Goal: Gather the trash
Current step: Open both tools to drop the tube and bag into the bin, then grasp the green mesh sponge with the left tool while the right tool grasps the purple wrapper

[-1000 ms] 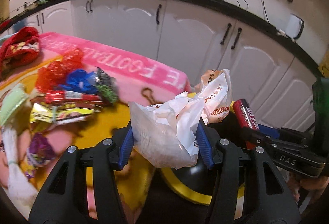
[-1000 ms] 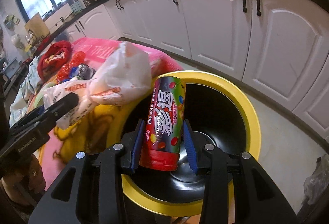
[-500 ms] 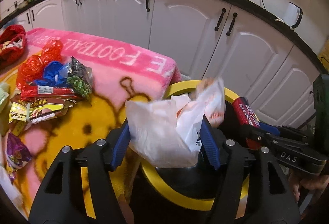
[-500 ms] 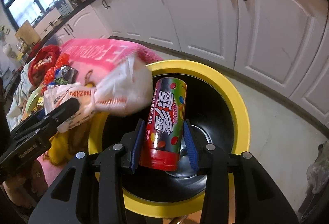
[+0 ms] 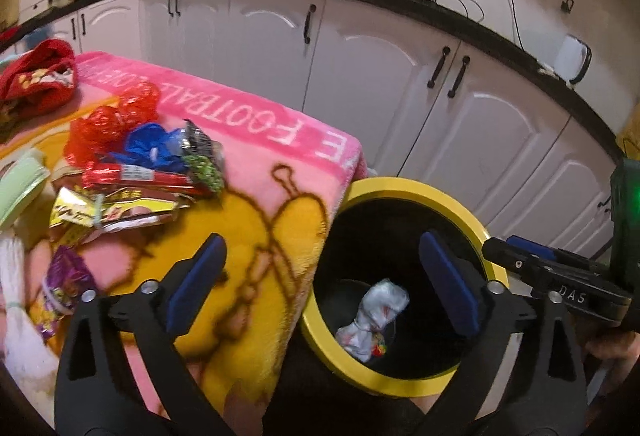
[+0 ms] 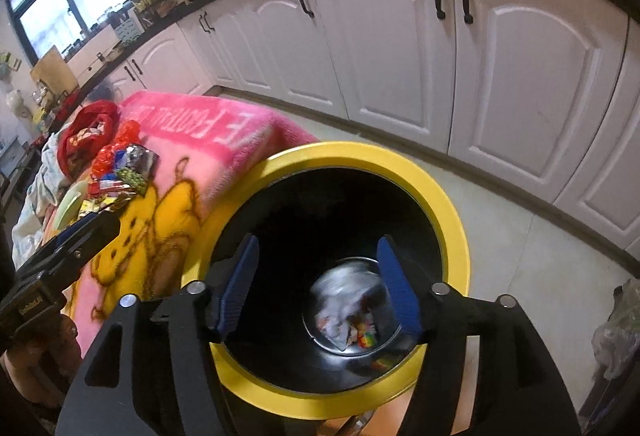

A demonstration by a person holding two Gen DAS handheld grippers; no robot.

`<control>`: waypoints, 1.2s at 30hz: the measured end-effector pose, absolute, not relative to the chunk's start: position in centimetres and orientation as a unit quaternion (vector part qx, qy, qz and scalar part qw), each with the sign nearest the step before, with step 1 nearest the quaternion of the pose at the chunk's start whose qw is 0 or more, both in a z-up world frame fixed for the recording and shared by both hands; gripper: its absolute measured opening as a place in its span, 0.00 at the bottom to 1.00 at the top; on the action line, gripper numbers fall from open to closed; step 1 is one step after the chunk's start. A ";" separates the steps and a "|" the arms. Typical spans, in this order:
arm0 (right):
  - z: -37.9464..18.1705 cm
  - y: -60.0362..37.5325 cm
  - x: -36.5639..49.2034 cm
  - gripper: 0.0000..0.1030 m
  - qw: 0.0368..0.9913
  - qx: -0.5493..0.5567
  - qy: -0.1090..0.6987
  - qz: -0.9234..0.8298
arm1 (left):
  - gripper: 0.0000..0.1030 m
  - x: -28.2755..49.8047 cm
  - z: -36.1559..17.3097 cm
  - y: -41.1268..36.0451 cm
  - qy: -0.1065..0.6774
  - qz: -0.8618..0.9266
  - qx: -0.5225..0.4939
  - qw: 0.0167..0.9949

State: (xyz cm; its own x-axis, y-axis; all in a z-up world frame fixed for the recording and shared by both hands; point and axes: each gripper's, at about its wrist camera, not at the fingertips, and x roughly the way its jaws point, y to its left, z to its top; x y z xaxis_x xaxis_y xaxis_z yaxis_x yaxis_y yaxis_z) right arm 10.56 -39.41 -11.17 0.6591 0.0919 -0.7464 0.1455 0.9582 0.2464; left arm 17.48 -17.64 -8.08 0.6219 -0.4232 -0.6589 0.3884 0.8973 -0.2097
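A black bin with a yellow rim (image 5: 416, 186) (image 6: 448, 204) stands beside a table covered by a pink and yellow blanket (image 5: 264, 220). A crumpled white plastic bag (image 5: 372, 316) (image 6: 340, 308) lies at the bin's bottom with colourful wrapping (image 6: 366, 336) beside it. My left gripper (image 5: 320, 284) is open and empty over the bin's left rim. My right gripper (image 6: 318, 284) is open and empty above the bin's mouth. Loose wrappers (image 5: 132, 176) lie on the blanket: red, blue, green and yellow packets.
White kitchen cabinets (image 5: 360, 76) under a black counter run behind the bin. A red cloth (image 5: 36, 76) lies at the blanket's far left. A purple packet (image 5: 64, 288) and white bundle (image 5: 16, 276) lie near the left edge. A plastic bag (image 6: 616, 328) sits on the floor at right.
Both grippers have opened. The white bag left my left gripper and the red candy tube left my right gripper; both now lie inside the bin.
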 end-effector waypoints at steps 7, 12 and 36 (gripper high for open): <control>-9.0 -36.6 10.2 0.65 0.915 0.112 0.388 0.008 | 0.89 16.6 -6.5 -14.0 0.348 -0.190 -0.045 0.917; -7.6 -33.9 10.3 0.67 0.922 0.086 0.377 0.029 | 0.89 16.1 -5.5 -11.2 0.331 -0.164 -0.062 0.927; -4.9 -21.8 11.8 0.71 0.934 0.004 0.337 0.121 | 0.89 15.5 -4.3 1.5 0.287 -0.063 -0.125 0.948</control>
